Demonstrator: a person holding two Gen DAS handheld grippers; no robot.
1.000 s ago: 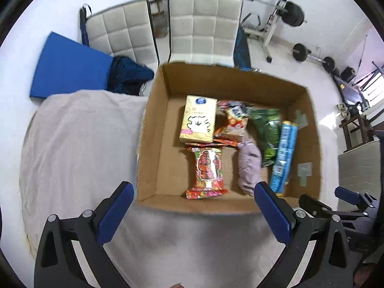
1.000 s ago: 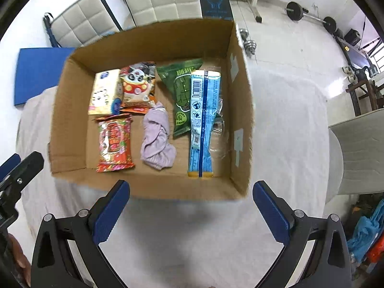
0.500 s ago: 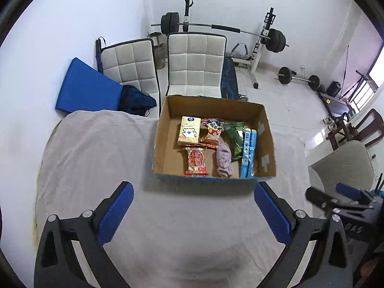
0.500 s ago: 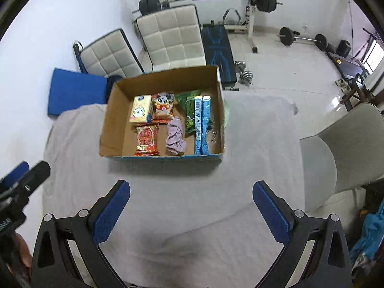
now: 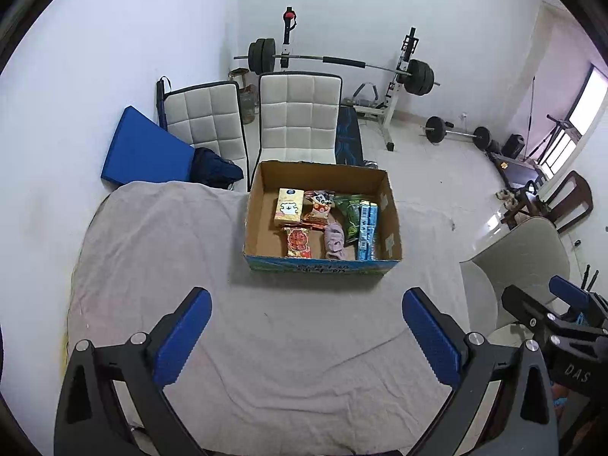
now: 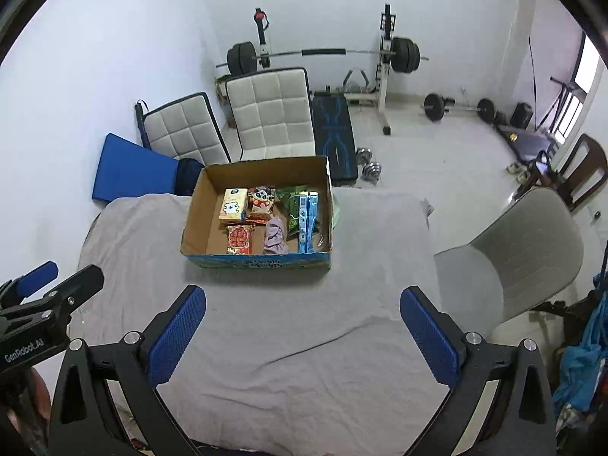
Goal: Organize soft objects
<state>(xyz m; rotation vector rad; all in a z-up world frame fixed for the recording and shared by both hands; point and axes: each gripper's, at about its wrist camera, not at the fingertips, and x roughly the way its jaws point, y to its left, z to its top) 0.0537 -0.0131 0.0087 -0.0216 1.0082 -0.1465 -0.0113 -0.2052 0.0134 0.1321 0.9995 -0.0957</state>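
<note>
A: What does the right wrist view give you that the left one doesn't?

B: A bit of green showing just outside the right wall of the cardboard box point(image 6: 258, 262), plus blue cloth heaped at the far right edge. The left wrist view instead catches the right gripper point(image 5: 539, 304) side-on by the grey chair point(image 5: 532, 250).

A: And the grippers?

B: The left gripper point(image 5: 304, 336) is spread wide with nothing between its blue ribbed pads; the right gripper point(image 6: 302, 332) is the same, released and empty. Both hang above the near part of the table, well apart from the box.

A: Room to move?

B: A broad stretch of wrinkled grey tablecloth point(image 5: 159, 250) lies to the left of the box and in front of it.

A: The soft things?

B: All inside the box: a crumpled lilac cloth point(image 5: 334, 241) near the front wall, a red snack packet point(image 5: 298, 242) beside it, a yellow tissue pack point(image 5: 289, 207), a panda-print bag point(image 5: 319, 207), a glossy green pouch point(image 5: 351, 214) and a long blue packet point(image 5: 368, 228) (its right neighbour looks like clear plastic, hard to tell).
</note>
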